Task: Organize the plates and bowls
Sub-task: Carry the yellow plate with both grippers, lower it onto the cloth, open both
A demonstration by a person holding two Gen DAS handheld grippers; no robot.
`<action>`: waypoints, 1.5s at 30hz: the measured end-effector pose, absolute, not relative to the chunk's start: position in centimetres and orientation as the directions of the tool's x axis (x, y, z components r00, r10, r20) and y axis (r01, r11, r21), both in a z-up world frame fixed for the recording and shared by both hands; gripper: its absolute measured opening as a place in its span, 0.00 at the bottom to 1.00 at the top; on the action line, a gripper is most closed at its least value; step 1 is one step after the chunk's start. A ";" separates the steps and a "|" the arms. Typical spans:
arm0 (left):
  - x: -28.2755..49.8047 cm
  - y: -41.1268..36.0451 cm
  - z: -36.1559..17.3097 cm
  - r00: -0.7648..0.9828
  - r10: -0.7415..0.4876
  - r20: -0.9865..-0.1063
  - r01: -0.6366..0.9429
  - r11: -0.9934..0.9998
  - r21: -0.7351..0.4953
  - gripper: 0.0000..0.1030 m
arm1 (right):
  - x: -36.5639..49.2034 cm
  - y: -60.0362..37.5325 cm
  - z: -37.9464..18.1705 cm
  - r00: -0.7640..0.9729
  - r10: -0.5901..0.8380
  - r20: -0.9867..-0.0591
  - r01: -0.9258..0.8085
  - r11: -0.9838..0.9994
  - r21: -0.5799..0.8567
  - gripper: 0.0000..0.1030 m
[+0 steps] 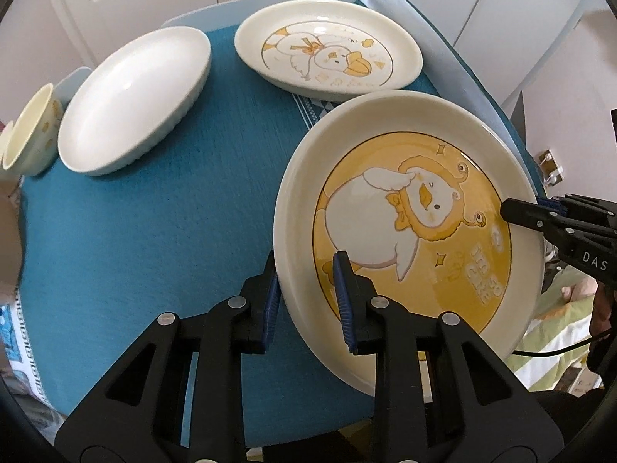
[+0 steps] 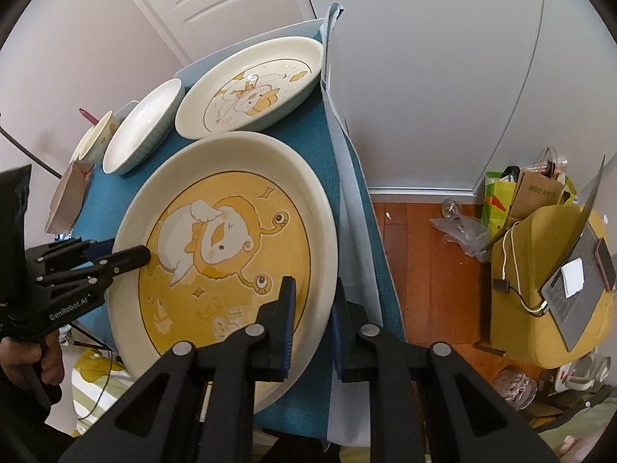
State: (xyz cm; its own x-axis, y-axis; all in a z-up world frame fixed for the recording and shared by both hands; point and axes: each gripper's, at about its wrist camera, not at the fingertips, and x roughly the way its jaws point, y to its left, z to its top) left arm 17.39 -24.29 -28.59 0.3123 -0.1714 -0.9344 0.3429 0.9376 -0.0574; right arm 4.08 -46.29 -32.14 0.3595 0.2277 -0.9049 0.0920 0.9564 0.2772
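We hold the yellow plate [image 1: 405, 208] by opposite rims, tilted and apparently lifted at the counter's [image 1: 154, 212] near right edge: the left gripper [image 1: 306, 297] has its jaws clamped on one rim, one pad under and one on the face, and the right gripper [image 2: 312, 320] has its jaws clamped on the other rim the same way. Further back sit the duck plate [image 1: 327, 50], the white bowl [image 1: 131, 100] and a small cup [image 1: 32, 131], all resting on the blue cloth. The risk we see is a slip: glazed rims are slick, the pads bite only a narrow edge, and if our two hands drift apart or twist unevenly the plate could pivot out and drop toward the floor [image 2: 424, 254]. Setting it down hard on the duck plate could chip both.
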 end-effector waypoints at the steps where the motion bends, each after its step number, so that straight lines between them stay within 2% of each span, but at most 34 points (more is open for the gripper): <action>1: 17.2 -24.2 -28.3 0.319 -0.172 -0.932 0.343 0.938 -0.056 0.23 | 4.1 -46.1 -32.1 0.362 0.225 -0.905 0.087 0.958 0.273 0.15; 14: 15.9 -22.1 -25.0 0.386 -0.180 -0.905 0.321 0.946 -0.051 0.23 | 3.9 -44.8 -29.7 0.411 0.198 -0.890 0.046 0.971 0.237 0.15; 27: 13.8 -11.7 -22.1 0.415 -0.110 -0.903 0.161 0.986 -0.046 0.23 | 6.6 -35.6 -25.5 0.431 0.280 -0.858 -0.117 0.960 0.255 0.15; 38: 13.4 0.7 -23.6 0.380 -0.048 -0.924 0.050 0.998 -0.031 0.23 | 10.1 -23.3 -28.2 0.361 0.335 -0.870 -0.200 0.939 0.279 0.15; 45: 14.9 5.6 -26.6 0.350 -0.077 -0.934 0.047 0.997 -0.065 0.23 | 11.3 -18.4 -30.8 0.321 0.319 -0.892 -0.181 0.945 0.273 0.15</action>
State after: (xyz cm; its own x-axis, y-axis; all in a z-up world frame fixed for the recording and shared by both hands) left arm 14.88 5.57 -26.57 0.3498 -0.0772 -0.9336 0.0473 0.9968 -0.0647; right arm 11.29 -18.44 -30.81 0.3213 0.3189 -0.8917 -0.1812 0.9449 0.2727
